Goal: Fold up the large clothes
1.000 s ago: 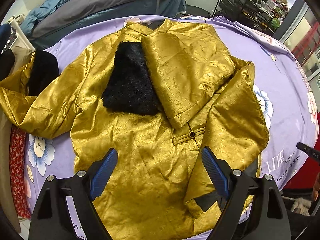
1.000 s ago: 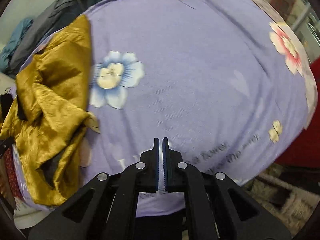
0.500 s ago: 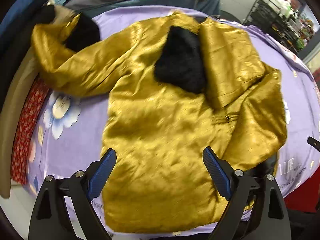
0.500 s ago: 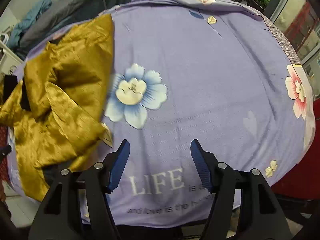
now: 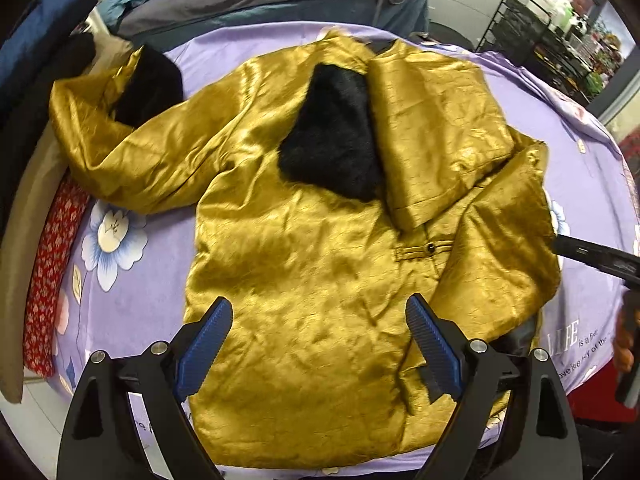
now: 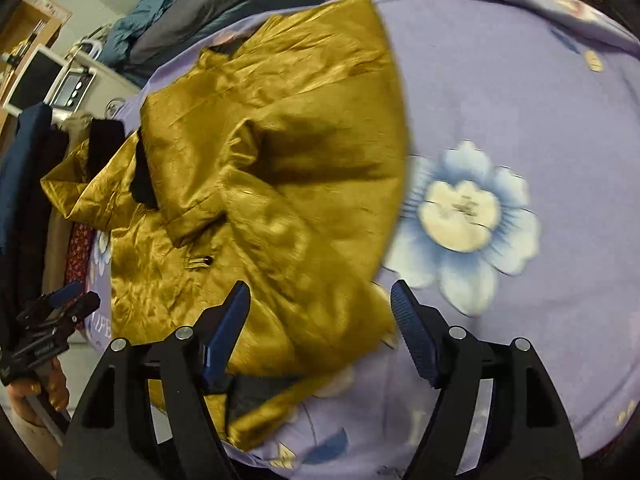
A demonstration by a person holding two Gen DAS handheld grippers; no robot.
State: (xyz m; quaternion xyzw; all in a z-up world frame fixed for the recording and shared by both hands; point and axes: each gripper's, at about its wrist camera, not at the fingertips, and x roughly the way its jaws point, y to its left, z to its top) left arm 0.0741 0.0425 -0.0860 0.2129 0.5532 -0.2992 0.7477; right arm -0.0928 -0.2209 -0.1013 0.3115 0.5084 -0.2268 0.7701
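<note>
Now the gold jacket (image 5: pixel 320 260) lies half-folded, both grippers' fingers (image 5: pixel 206 340) apart, empty.

Purple bedsheet (image 5: pixel 592 184): "LIFE", "is a free" (rest blurred).

Both wrist views look steeply down, near; share gold jacket (image 5: pixel 304 248).

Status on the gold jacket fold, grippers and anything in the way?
Left gripper open. Right gripper jaws just opening, nothing clamped. Gold jacket on purple sheet, one sleeve folded in. Nothing in the way.
</note>
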